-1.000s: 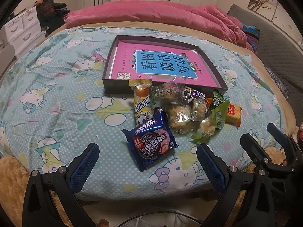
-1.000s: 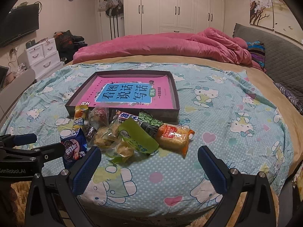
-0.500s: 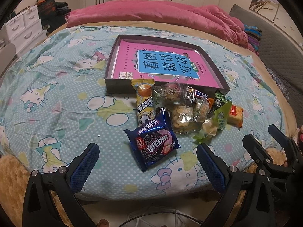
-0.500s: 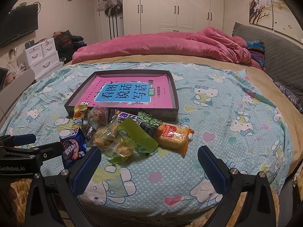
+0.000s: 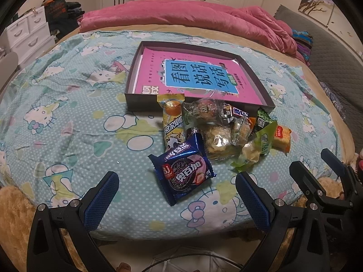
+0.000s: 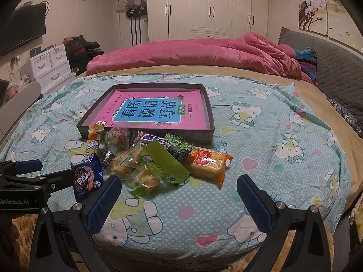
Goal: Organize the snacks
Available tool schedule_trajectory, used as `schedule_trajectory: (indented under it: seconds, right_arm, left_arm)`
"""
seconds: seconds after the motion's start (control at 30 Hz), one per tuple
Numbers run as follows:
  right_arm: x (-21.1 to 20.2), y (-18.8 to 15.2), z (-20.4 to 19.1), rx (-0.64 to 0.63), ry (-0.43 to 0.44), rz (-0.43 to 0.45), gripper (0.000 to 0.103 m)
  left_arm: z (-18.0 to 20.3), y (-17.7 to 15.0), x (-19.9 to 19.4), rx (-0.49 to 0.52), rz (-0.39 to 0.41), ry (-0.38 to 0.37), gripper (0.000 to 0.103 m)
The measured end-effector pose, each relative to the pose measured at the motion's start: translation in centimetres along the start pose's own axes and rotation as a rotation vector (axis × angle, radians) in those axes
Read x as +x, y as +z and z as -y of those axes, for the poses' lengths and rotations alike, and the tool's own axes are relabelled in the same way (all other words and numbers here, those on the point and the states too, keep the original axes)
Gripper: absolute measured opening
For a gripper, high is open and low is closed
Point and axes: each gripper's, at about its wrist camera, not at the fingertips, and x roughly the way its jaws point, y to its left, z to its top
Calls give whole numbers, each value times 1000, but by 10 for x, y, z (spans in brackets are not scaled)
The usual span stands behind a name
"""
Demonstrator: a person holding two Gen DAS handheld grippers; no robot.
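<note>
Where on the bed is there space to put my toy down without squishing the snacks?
Two bare patches of the Hello Kitty bedspread: one left of the dark shallow box and blue cookie packet, one right of the orange cracker packet. It is crowded just in front of the box, where the wrapped snacks pile up. A pink book fills the box.

Home bedroom: bed (image 6: 283,158), pink duvet (image 6: 204,54), white wardrobe (image 6: 211,9), wall TV (image 6: 22,27).

light: warm, dim indoor | glare: snack wrappers | edges: fisheye bend, dark vignette | focus: sharp
</note>
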Motion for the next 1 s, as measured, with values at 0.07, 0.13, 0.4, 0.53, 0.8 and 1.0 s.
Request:
schedule_trajectory:
  seconds: [0.07,0.13,0.4,0.53,0.8,1.0]
  right_arm:
    - [0,0,-1,-2,-2,-2,103]
    - [0,0,-1,-3,-2,-4,103]
    - [3,1,-1,7,-3,-14,103]
    - [4,1,-2,6,-3,-16,103]
    - [9,1,0,16,2,-29,103]
    - [16,1,6,42,5,-54,103]
  left_arm:
    - [0,0,0,0,-1,0,102]
    - [0,0,0,-1,0,-2,102]
    - [1,-2,3,-6,-11,-6,102]
    - [-1,-2,5,-9,-17,-9,102]
    - [-14,-2,16,-53,-55,-25,102]
    - [-27,-1,28,-118,-95,-50,102]
